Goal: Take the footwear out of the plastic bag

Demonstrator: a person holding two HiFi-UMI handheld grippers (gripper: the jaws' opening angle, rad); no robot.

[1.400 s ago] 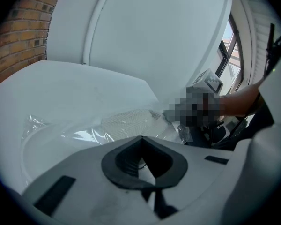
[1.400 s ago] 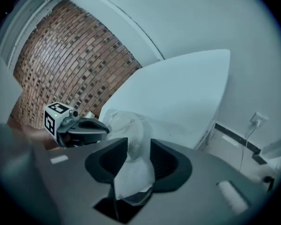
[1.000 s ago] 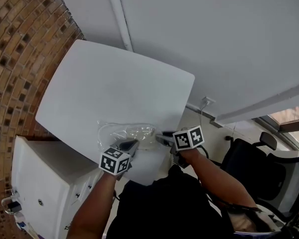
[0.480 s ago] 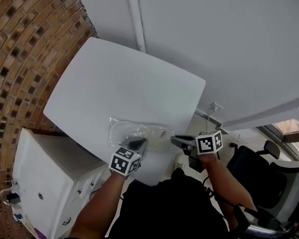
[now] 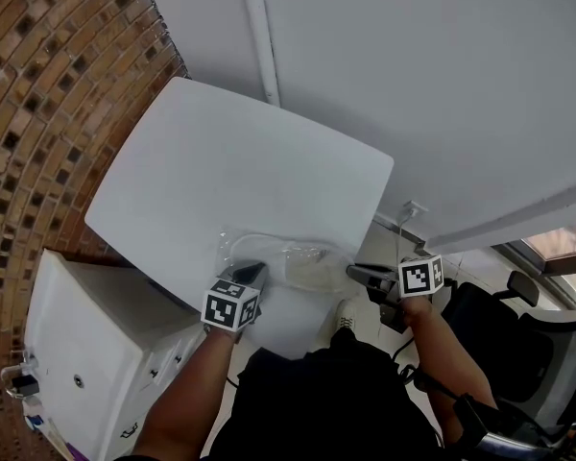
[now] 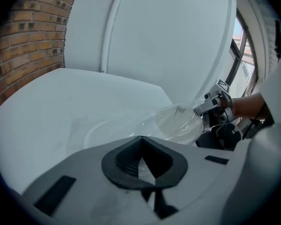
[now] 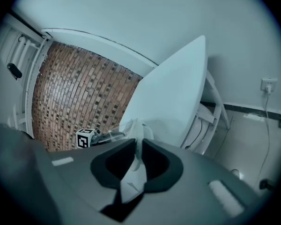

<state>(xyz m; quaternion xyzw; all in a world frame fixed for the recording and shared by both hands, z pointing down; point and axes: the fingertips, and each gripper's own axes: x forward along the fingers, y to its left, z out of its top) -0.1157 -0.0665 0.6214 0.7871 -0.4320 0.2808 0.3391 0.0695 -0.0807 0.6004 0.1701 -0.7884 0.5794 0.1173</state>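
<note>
Pale, light-looking footwear [image 5: 312, 268] filled a slippery clear plastic bag [image 5: 269, 250] at the white table's [image 5: 230, 152] edge; left gripper [image 5: 251, 273] pinched one film end, right gripper [image 5: 354, 272], just closing, the other.

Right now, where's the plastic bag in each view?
Head view: plastic bag low centre.
Left gripper view: plastic bag right of centre.
Right gripper view: plastic bag low centre, a crumpled strip.
Shared landmark: the white table.
</note>
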